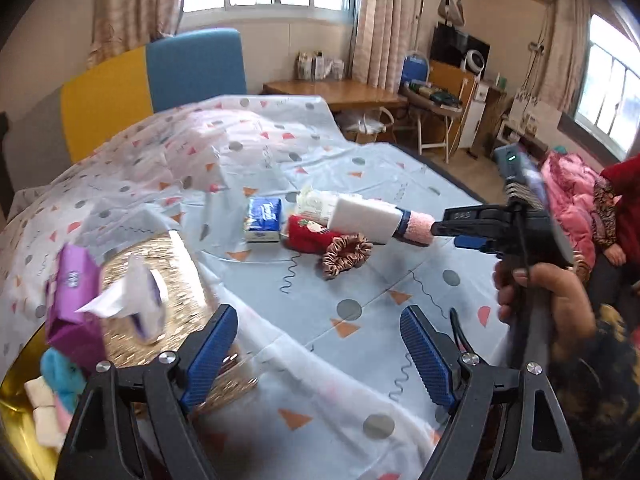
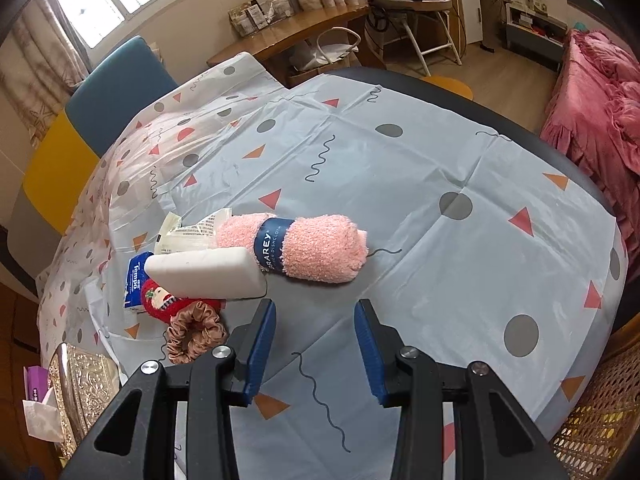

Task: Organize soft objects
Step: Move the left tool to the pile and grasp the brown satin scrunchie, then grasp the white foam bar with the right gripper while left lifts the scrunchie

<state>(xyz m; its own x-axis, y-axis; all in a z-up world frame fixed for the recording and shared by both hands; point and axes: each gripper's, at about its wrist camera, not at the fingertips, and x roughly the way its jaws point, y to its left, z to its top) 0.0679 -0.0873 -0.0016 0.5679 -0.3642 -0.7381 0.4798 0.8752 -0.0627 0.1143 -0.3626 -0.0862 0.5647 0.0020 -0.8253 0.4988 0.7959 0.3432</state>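
Risk of scatter when closing on pink rolled dishcloth (image 2: 316, 250), lying mid-bench and touching white sponge (image 2: 208, 270), itself propped over red sock (image 1: 312, 236) and scrunchie (image 1: 346, 256), with blue tissue pack (image 1: 264, 220) just behind; likely to drag the sponge along or break up the heap. Right hand-held gripper (image 2: 314, 306) just short of the roll, about half open, holding nothing; possibly too narrow for the roll's girth, so liable to shove it away instead of taking it. Left hand-held gripper (image 1: 318, 314) spread wide and empty over bare patterned cloth (image 2: 420, 160), beside gold container (image 1: 160, 280) with purple tissue pack (image 1: 74, 300) blurred at its rim, perhaps ready to tip. Loose cloth apt to snag on low fingers. Open room right of the roll and toward the near side; dark bench edge (image 2: 520, 120) curving round beyond; left side crowded by the container.
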